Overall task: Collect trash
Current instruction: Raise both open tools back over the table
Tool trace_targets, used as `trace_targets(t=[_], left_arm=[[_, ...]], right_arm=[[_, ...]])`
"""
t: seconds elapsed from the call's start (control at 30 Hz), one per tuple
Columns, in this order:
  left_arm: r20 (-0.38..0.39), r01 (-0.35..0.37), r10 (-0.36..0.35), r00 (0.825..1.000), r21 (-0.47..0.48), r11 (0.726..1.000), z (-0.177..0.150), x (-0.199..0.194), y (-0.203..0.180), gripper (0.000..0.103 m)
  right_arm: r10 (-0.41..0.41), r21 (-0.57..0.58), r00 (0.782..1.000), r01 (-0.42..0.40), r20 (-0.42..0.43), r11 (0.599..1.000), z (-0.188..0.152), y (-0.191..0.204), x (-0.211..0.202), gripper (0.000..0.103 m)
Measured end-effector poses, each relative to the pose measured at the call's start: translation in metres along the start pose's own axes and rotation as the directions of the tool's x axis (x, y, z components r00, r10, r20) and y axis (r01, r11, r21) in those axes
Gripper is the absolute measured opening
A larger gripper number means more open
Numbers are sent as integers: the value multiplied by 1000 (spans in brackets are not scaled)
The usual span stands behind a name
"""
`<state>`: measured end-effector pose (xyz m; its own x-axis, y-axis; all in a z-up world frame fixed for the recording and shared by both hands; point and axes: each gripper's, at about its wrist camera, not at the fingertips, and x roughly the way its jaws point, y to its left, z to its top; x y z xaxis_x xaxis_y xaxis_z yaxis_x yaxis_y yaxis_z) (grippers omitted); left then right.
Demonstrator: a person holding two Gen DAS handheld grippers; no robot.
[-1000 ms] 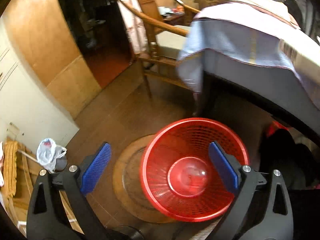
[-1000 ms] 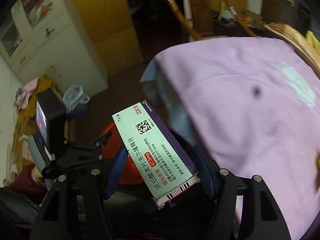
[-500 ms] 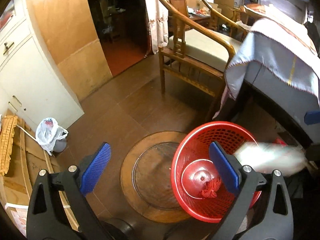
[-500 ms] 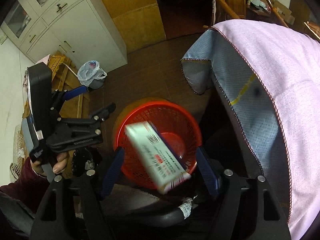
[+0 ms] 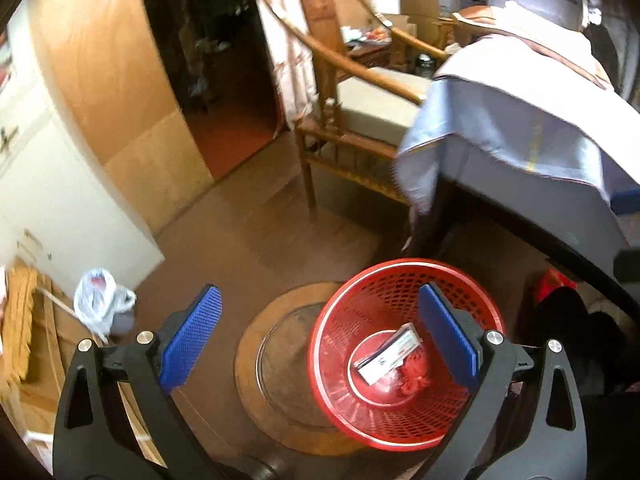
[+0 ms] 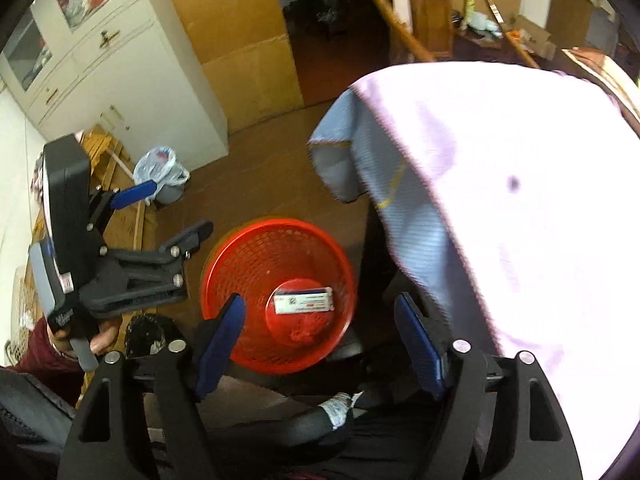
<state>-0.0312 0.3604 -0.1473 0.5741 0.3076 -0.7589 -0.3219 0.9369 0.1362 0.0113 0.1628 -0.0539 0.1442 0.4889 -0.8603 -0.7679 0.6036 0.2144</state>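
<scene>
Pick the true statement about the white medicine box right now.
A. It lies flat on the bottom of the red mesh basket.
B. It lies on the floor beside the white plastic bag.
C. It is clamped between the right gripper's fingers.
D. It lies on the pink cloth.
A: the medicine box lies flat on the raised bottom of the red mesh basket, while the right gripper stands open and empty above it.

Basket [image 5: 404,412] — red plastic mesh.
</scene>
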Motion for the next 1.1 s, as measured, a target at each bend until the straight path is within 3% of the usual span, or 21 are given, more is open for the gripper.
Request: trace_targets(t=[0.33,0.7,0.9,1.1], left_arm=[[153,44,-66,986,139,989,33,-65,-78,96],[255,91,-181,950,328,940,49,-131,-200,96],[275,107,-251,928,447,888,47,-153,-284,96],[249,129,-305,919,542,830,55,-147,-354,96]], right_arm=[[-76,132,980,52,183,990,-38,-50,-72,86],[-206,333,906,77,370,940,-132,-127,-162,91],[-361,480,840,141,404,866,-195,-180,-206,95],[-483,611,794,185,368,770,-236,-234,-222,95]])
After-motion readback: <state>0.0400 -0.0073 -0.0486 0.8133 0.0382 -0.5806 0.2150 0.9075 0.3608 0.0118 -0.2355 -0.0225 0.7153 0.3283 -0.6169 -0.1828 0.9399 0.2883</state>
